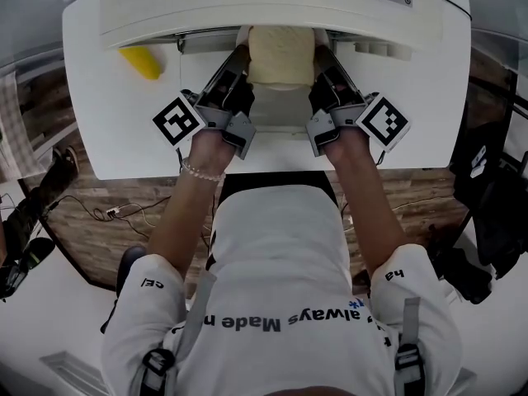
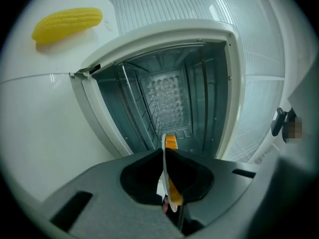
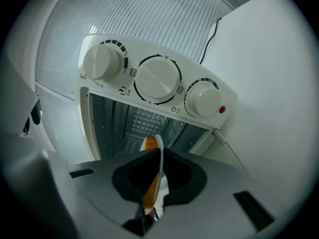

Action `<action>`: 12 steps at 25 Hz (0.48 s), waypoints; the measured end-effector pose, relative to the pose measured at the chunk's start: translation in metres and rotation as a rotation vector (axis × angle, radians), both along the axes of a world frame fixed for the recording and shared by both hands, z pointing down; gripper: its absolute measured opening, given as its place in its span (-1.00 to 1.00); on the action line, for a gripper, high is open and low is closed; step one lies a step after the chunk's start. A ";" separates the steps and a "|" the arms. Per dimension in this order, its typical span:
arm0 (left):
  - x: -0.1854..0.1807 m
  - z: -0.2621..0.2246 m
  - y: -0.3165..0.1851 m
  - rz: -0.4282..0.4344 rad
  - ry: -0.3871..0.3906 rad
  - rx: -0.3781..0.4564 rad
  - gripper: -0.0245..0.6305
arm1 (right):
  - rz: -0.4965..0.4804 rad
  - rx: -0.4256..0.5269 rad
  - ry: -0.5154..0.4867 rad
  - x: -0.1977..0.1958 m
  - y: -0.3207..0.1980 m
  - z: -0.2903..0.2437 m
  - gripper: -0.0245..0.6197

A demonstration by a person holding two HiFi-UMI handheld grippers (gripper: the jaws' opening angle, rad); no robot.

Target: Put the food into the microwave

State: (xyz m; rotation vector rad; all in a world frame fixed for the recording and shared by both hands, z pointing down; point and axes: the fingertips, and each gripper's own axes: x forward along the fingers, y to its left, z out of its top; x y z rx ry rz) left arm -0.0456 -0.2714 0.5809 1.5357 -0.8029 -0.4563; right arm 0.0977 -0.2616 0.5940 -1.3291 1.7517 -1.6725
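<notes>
Your left gripper (image 1: 238, 56) (image 2: 167, 183) is clamped on the left rim of the plate (image 1: 279, 87) (image 2: 163, 166), and your right gripper (image 1: 323, 56) (image 3: 152, 183) is clamped on the opposite rim (image 3: 158, 156). In both gripper views the thin white edge, with orange showing behind it, sits pinched between the jaws.

The pale food (image 1: 281, 54) lies on the plate between the two grippers, right at the mouth of the white microwave (image 1: 264, 2). Ahead of the plate the cavity (image 2: 172, 91) stands open, with a wire rack (image 2: 149, 111) inside it. The panel of three white knobs (image 3: 158, 78) runs along the opening's edge on your right gripper's side, with a red dot (image 3: 222, 110) near the last knob.

A yellow corn cob (image 1: 142, 61) (image 2: 67, 23) lies on the white table (image 1: 124, 130) to the left of the microwave, well apart from the plate.
</notes>
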 end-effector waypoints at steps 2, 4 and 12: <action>-0.001 0.002 0.000 -0.005 0.001 -0.002 -0.87 | 0.000 -0.002 0.000 0.000 0.000 0.002 -0.85; 0.000 0.004 -0.001 -0.011 0.003 -0.009 -0.87 | 0.005 -0.008 0.002 0.001 -0.001 0.004 -0.85; -0.003 0.013 -0.001 -0.046 0.023 -0.055 -0.87 | 0.027 -0.027 -0.014 -0.002 -0.001 0.010 -0.85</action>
